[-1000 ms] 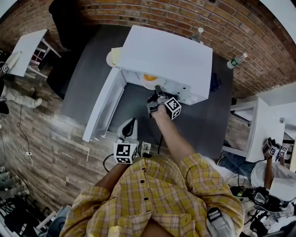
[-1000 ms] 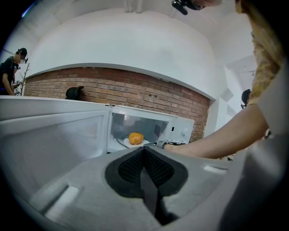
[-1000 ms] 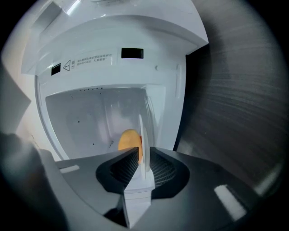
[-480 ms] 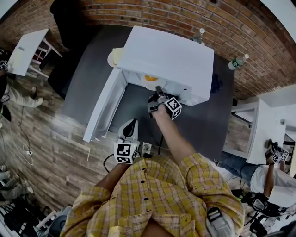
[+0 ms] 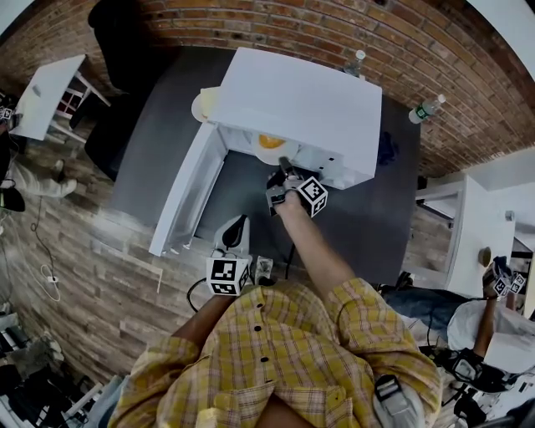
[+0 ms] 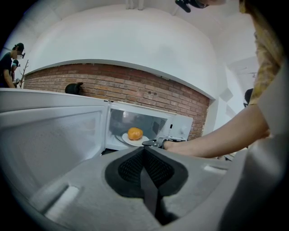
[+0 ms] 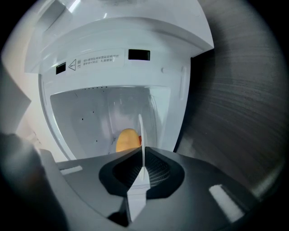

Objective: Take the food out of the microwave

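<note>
Since the earlier frames the right gripper (image 5: 285, 165) has barely shifted at the mouth of the microwave (image 5: 309, 100). The bystanders at the left and right edges of the room have changed position.

Findings, materials and shapes:
- The microwave is a smooth white box standing on a matte dark grey table (image 5: 393, 209) against a red brick wall (image 5: 292, 25).
- Its door (image 5: 185, 196) is swung fully open to the left, showing a pale inner face.
- The plate (image 6: 129, 140) is thin, round and white.
- The food (image 6: 134, 133) is a rounded orange lump with a smooth surface (its kind cannot be determined).
- Both grippers have grey bodies with black ribbed pads.

Findings, positions:
- The right gripper reaches into the opening, its jaws clamped on the near rim of the plate. In the right gripper view that rim shows edge-on as a thin white line pinched between the pads.
- The food rests on the plate inside the cavity, just beyond the jaw tips, and the jaws do not touch it.
- The plate lies within the microwave, at its front edge.
- The left gripper (image 5: 237, 223) is held low in front of the person's yellow plaid shirt (image 5: 284, 351), beside the open door and well apart from the plate. Its jaws are pressed together with nothing between them.
</note>
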### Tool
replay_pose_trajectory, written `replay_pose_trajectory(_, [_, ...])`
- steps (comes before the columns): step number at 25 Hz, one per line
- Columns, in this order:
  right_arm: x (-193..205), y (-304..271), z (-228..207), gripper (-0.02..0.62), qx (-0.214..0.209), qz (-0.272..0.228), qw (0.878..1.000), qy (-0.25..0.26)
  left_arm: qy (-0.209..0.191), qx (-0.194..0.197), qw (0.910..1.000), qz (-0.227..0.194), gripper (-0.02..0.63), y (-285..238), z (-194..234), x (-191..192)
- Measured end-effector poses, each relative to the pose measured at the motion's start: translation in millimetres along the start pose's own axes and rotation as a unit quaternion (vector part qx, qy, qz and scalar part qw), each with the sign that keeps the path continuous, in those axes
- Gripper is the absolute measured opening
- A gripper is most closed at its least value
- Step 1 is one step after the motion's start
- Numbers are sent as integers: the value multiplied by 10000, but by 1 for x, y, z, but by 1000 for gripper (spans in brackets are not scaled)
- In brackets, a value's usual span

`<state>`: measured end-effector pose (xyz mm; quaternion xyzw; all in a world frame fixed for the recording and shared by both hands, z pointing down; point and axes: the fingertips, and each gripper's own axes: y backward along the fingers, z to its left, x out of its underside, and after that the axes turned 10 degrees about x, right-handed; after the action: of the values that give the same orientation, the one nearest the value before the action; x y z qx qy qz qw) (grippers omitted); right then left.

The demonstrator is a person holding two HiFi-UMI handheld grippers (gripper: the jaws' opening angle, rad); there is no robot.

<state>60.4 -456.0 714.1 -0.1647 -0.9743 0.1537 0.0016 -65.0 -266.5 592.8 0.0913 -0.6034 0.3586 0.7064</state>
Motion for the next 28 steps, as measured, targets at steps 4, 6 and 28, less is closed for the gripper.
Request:
replay_pose_trajectory(4, [6,8,6,9,-40,76,10000,29,-3,-33,10000,11,0,2,1,2])
replay_pose_trajectory(6, [7,13,8,10,-80,113,9999,70,-12,-26,10000,-18,0,3,-1,0])
replay_pose_trajectory(28, [36,97,32,11,-429,235,9988,81,-424,160,9983,-378,-2,26,-27,-18])
